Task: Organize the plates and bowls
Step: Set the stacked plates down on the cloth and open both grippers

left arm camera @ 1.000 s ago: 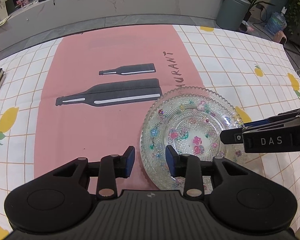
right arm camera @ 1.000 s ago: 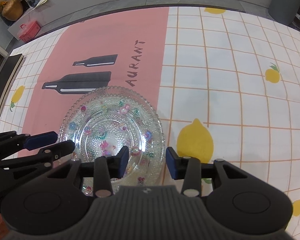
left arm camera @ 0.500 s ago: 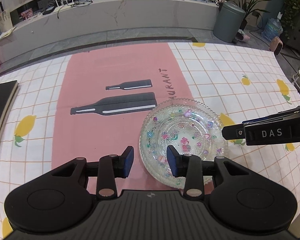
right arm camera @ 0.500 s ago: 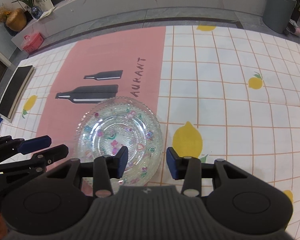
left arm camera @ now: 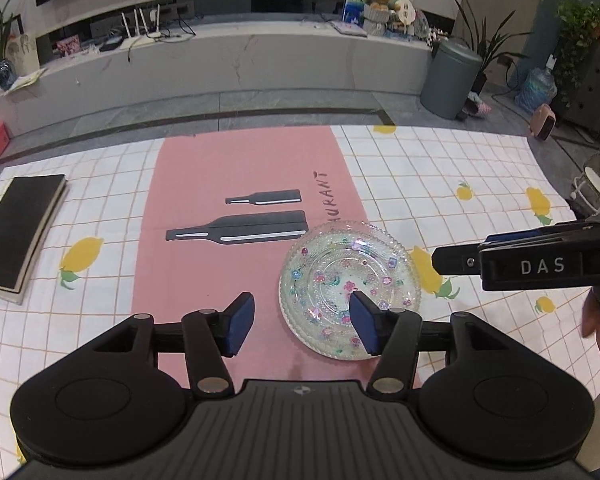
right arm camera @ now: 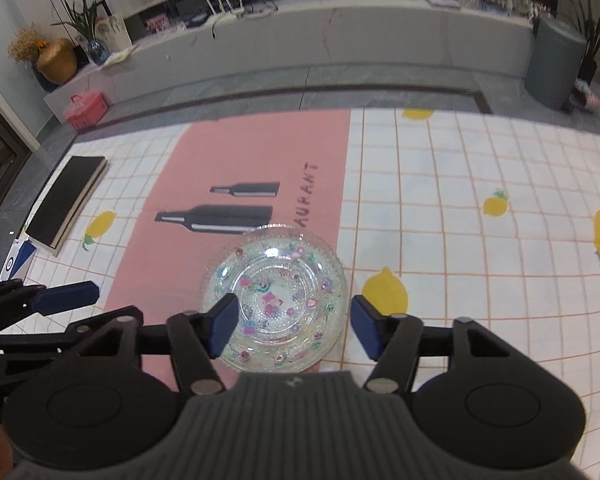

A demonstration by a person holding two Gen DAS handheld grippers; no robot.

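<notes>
A clear glass plate with coloured flower dots (left arm camera: 350, 288) lies flat on the tablecloth, by the right edge of the pink panel; it also shows in the right wrist view (right arm camera: 276, 300). It looks like more than one stacked plate. My left gripper (left arm camera: 302, 328) is open and empty, held above the table with the plate below its right finger. My right gripper (right arm camera: 294, 324) is open and empty, held above the plate's near side. The right gripper shows side-on in the left wrist view (left arm camera: 540, 262), and the left gripper shows in the right wrist view (right arm camera: 56, 304).
A pink panel with printed black bottles (left arm camera: 236, 236) runs down the white lemon-print tablecloth (left arm camera: 480, 184). A black book-like pad (left arm camera: 18, 232) lies at the table's left edge. A grey bin (left arm camera: 450, 78) and a long low bench (left arm camera: 236, 64) stand beyond the table.
Both grippers have risen and pulled back from the plate, which now looks smaller and farther. Both jaws have opened wider. The plate has stayed in place.
</notes>
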